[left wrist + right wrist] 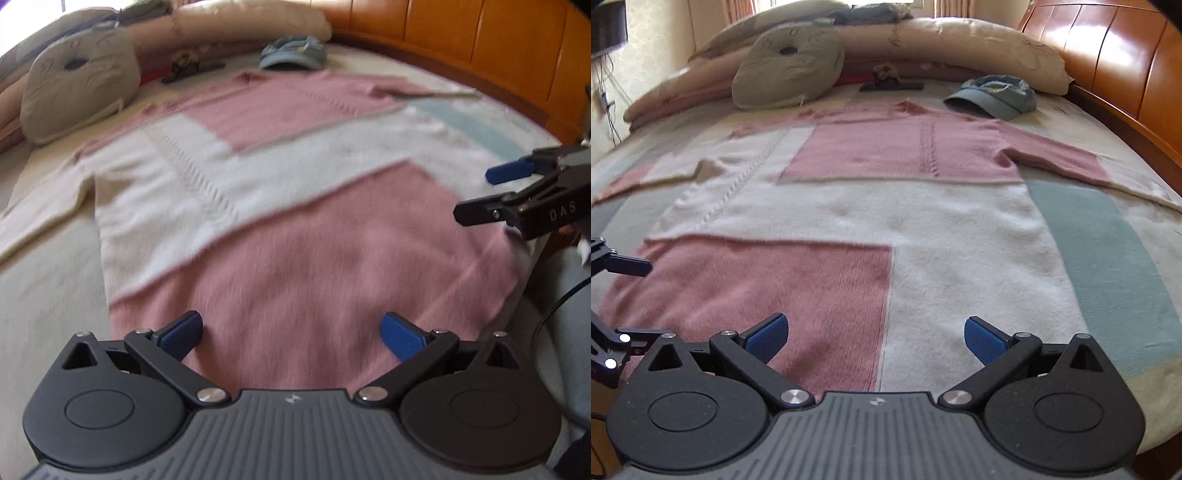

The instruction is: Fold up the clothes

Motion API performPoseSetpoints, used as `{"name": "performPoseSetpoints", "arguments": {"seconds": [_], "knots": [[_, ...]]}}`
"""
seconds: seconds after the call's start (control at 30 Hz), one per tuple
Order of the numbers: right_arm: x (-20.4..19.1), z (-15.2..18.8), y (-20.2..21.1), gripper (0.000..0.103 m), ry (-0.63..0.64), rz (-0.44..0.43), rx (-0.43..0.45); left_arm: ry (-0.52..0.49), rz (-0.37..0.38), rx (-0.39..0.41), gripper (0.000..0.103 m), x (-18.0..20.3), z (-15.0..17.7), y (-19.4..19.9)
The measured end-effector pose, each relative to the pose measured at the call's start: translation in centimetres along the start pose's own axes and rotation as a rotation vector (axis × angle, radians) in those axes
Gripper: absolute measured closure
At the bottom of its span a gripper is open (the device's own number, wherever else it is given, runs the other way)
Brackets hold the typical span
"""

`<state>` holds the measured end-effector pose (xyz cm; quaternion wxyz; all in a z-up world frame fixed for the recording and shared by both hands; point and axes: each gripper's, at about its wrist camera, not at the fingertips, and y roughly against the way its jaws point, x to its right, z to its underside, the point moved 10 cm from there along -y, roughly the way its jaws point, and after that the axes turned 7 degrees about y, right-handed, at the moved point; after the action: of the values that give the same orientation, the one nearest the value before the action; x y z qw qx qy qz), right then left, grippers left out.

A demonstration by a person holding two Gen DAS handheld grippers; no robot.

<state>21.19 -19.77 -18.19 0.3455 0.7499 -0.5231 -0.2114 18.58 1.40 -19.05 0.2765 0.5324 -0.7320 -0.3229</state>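
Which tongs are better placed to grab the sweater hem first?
Probably left: the left tongs, open, sit over the hem of the pink-and-white knit sweater. The right tongs, open, sit similarly close.

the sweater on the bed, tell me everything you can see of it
The sweater is a fuzzy knit in pink and cream blocks with cable ribs. It lies flat and unfolded on the bed, sleeves spread, neck toward the pillows, near a blue cap. Both open grippers, left gripper and right gripper, hover at its hem.
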Motion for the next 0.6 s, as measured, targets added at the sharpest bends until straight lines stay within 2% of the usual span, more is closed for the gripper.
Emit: {"name": "performPoseSetpoints", "arguments": {"seconds": [0.07,0.1,0.2,0.27,0.4,0.53,0.6], "knots": [[0.0,1.4,-0.6,0.0,0.031,0.034,-0.046,0.001,0.005,0.006,0.001,-0.1,0.6,0.7],[0.0,1.7,-0.1,0.0,0.035,0.031,-0.027,0.001,0.008,0.009,0.001,-0.1,0.9,1.0],[0.6,2.8,0.9,0.0,0.036,0.03,-0.055,0.005,0.005,0.002,0.001,-0.1,0.8,1.6],[1.1,3.2,1.7,0.0,0.044,0.053,-0.065,-0.009,0.014,0.029,0.001,0.4,0.2,1.9],[1.1,3.0,2.9,0.0,0.067,0.103,-0.05,-0.031,0.061,0.069,0.001,2.0,-0.9,1.7],[1.6,1.7,3.1,0.0,0.022,0.125,-0.016,-0.019,0.056,0.045,0.001,2.1,-0.3,0.9],[2.1,2.0,2.3,0.0,0.003,0.14,-0.047,-0.016,0.057,0.039,0.001,1.9,0.3,0.9]]}}
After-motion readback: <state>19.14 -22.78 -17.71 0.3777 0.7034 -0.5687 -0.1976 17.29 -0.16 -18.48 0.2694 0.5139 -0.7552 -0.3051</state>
